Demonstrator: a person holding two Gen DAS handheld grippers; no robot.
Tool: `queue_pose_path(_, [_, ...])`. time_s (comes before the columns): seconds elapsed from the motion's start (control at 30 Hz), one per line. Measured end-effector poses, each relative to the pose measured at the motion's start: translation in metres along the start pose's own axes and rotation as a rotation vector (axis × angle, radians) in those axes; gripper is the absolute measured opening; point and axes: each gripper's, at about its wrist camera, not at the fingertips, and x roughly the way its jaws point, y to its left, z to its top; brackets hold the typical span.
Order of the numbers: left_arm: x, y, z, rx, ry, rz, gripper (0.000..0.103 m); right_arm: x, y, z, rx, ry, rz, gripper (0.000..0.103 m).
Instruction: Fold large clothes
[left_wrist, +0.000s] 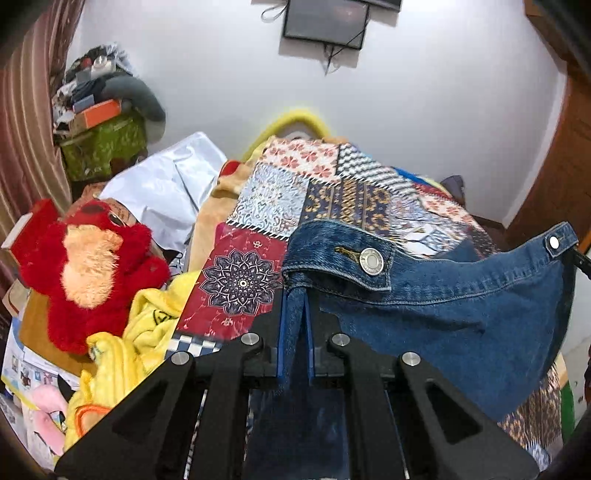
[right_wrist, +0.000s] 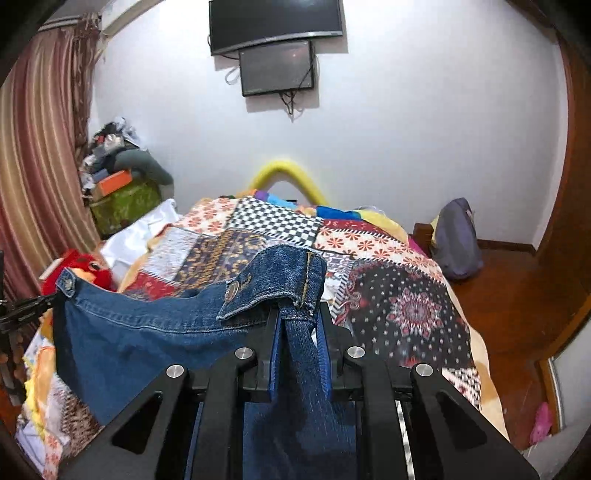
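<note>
1. The left gripper has its blue-padded fingers pinched narrow on a fold of denim at one end of the jeans waistband; the cloth runs down between the pads and out below them
2. The right gripper has its fingers clamped narrow on the other end of the same waistband, where a belt loop with yellow stitching stands just above the pads
3. In the left wrist view the waistband flap with the large metal button sits just above and right of the fingers, and the band stretches away to the right to a small rivet at its far corner, next to the black tip of the other gripper
4. In the right wrist view the same band stretches to the left, sagging in the middle, to the riveted corner; the jeans hang in the air between the two grippers, above the bed
5. Under the denim lies a patchwork bedspread of floral, checked and mandala panels
6. On the left side of the bed lie a red plush toy and a crumpled yellow cloth
7. Further back stand a white wall with two dark screens, a striped curtain at the left, and a green box piled with clutter
</note>
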Motion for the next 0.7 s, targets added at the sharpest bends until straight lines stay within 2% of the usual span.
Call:
queue_pose_path(0.07, [0.028,0.000,0.003,-0.011,0.035,0.005,0.006,0.026,-0.003,0.003,0.013,0.026,-0.019,0.014])
queue_pose_path(0.1, [0.040,-0.002,0.001,-0.012,0.040,0.017,0.000,0.045,-0.006,0.001,0.020,0.051,-0.032,0.014])
queue_pose_path(0.2, [0.067,0.000,-0.003,0.002,0.050,0.073,0.000,0.087,-0.010,-0.011,0.010,0.110,-0.081,0.014])
queue_pose_path(0.3, [0.106,0.015,-0.013,-0.055,0.152,0.061,0.000,0.127,-0.020,-0.032,0.001,0.194,-0.106,0.015])
queue_pose_path(0.43, [0.125,0.025,-0.033,-0.049,0.215,0.082,0.000,0.157,-0.031,-0.065,-0.053,0.276,-0.116,0.016])
queue_pose_path(0.53, [0.119,0.029,-0.042,-0.033,0.211,0.094,0.000,0.160,-0.036,-0.075,-0.070,0.297,-0.101,0.019])
queue_pose_path(0.57, [0.116,0.030,-0.041,-0.030,0.213,0.092,0.001,0.158,-0.037,-0.075,-0.081,0.300,-0.108,0.026])
queue_pose_path(0.6, [0.112,0.030,-0.040,-0.028,0.215,0.092,0.001,0.157,-0.036,-0.076,-0.116,0.321,-0.168,0.032])
queue_pose_path(0.63, [0.106,0.030,-0.039,-0.022,0.215,0.095,0.001,0.158,-0.035,-0.077,-0.148,0.336,-0.214,0.050])
queue_pose_path(0.67, [0.102,0.029,-0.038,-0.014,0.215,0.100,0.002,0.155,-0.035,-0.079,-0.190,0.334,-0.263,0.064])
queue_pose_path(0.7, [0.098,0.026,-0.037,0.000,0.215,0.105,0.002,0.150,-0.036,-0.081,-0.217,0.322,-0.292,0.066])
